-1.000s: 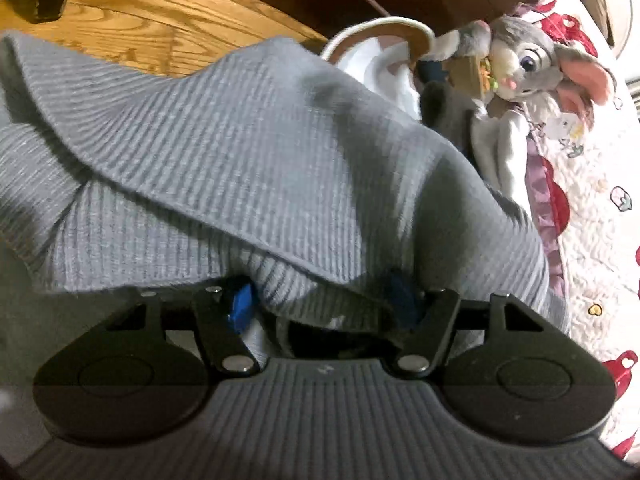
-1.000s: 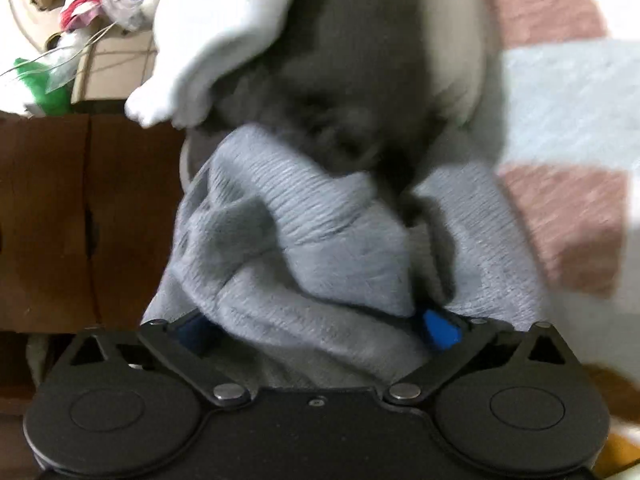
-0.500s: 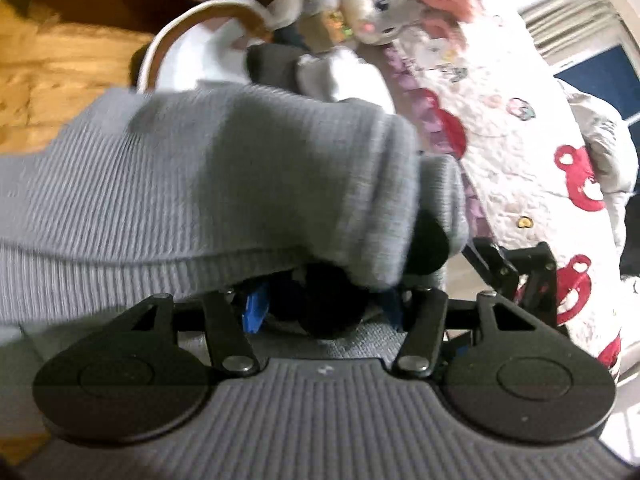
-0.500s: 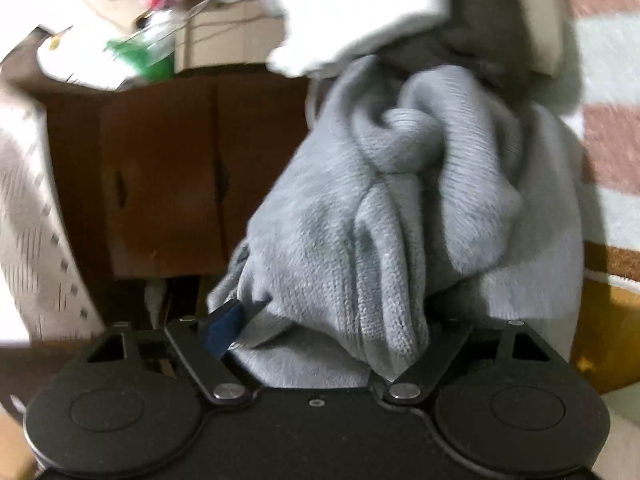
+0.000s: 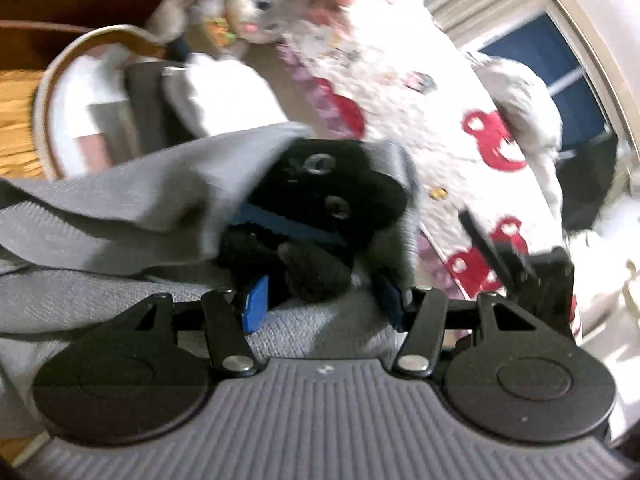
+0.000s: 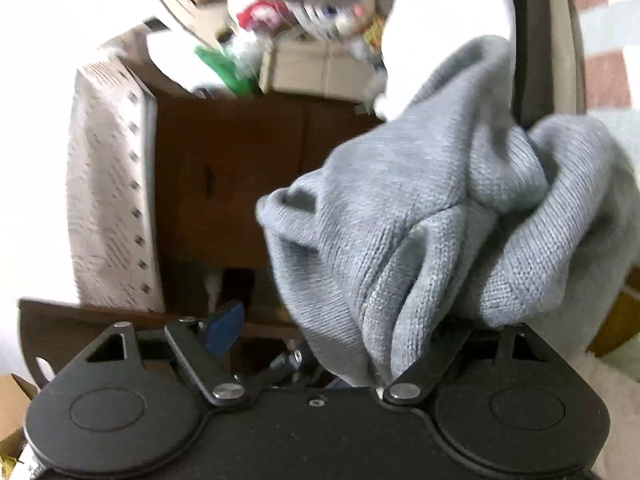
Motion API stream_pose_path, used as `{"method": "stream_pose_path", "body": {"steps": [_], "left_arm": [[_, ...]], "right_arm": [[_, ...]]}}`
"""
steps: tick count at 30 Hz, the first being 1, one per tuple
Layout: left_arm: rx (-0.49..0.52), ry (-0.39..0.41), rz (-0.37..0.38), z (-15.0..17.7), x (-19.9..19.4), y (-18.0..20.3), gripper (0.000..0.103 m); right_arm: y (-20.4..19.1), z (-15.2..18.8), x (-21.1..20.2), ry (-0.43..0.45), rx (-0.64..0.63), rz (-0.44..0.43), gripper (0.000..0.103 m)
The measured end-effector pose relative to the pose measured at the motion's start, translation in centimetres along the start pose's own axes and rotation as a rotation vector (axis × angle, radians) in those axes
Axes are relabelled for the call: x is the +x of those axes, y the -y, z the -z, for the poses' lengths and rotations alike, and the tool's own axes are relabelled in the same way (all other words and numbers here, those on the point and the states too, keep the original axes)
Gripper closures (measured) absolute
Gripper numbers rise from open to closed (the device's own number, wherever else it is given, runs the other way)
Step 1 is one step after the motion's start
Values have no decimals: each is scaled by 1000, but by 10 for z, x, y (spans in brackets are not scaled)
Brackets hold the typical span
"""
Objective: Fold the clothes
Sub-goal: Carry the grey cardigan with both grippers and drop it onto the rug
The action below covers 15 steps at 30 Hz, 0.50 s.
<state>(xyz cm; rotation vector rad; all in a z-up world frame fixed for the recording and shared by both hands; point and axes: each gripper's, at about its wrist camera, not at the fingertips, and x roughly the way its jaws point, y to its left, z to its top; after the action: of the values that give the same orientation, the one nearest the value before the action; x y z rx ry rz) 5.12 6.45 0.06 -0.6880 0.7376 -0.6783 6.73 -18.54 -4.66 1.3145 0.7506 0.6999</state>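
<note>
Since the earlier frames both views have swung: the left view now faces the bed and window, and in the right view the grey sweater [image 6: 460, 216] has shifted to the right half of the frame, exposing the brown cabinet [image 6: 240, 176] at centre left.

Left tongs [image 5: 320, 304]: spread, blue pads apart. Between them sits the dark tip of the right tongs [image 5: 320, 208], seen end on at frame centre with sweater [image 5: 132, 204] folds draped over it. Knit also lies under the left tongs.

Right tongs [image 6: 332, 332]: the left blue pad [image 6: 222, 326] stands free at lower left; the other finger is buried under the cloth, which hangs bunched over it. Whether the cloth is pinched cannot be told.

A plush rabbit [image 5: 260, 12] sits at upper centre beside the bear-print quilt [image 5: 440, 120].
</note>
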Motion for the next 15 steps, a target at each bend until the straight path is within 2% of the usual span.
{"method": "stream_pose_path", "body": {"steps": [5, 10, 15], "left_arm": [[86, 8, -8, 2, 28, 48, 47], [188, 5, 3, 0, 66, 103, 47], [298, -7, 87, -6, 101, 171, 47]], "right_arm": [[-8, -20, -43, 85, -37, -78, 16], [0, -48, -88, 164, -13, -199, 16], [-19, -83, -144, 249, -79, -306, 16]]}}
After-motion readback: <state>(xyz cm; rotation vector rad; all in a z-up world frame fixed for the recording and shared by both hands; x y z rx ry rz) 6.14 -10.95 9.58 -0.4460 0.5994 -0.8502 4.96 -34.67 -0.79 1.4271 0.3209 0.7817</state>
